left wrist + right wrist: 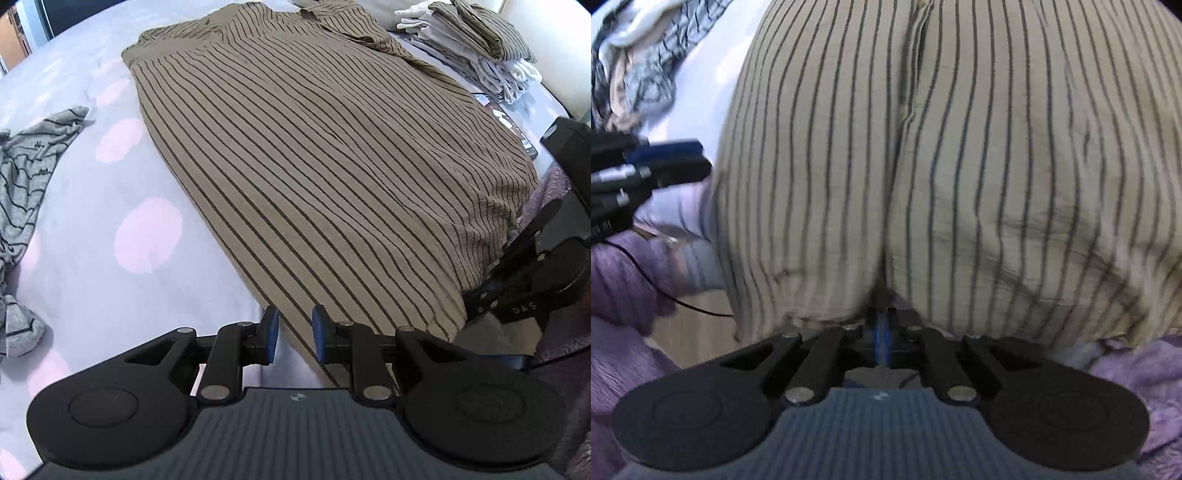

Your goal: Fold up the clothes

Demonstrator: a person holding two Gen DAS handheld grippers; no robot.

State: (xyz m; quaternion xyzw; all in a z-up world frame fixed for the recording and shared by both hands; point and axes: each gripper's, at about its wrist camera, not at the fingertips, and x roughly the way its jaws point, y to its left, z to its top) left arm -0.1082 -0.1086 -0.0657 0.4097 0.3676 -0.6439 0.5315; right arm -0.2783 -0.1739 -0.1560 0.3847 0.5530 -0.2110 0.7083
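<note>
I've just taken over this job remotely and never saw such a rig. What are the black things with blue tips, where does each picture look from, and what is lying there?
There is no robot arm: a person holds a two-finger gripper in each hand, and a fisheye camera on each looks forward along its fingers. The blue tips are the finger pads.

The left camera shows the left gripper at the bottom, its pads apart on either side of the near corner of a brown striped shirt. The shirt lies spread on a bed cover with pink spots. A crumpled grey garment lies to the left, and a stack of folded clothes sits behind. The right gripper shows at the shirt's right edge.

The right camera looks closely at the same shirt. Its gripper is nearly shut at the hem; whether cloth is pinched is hidden.
</note>
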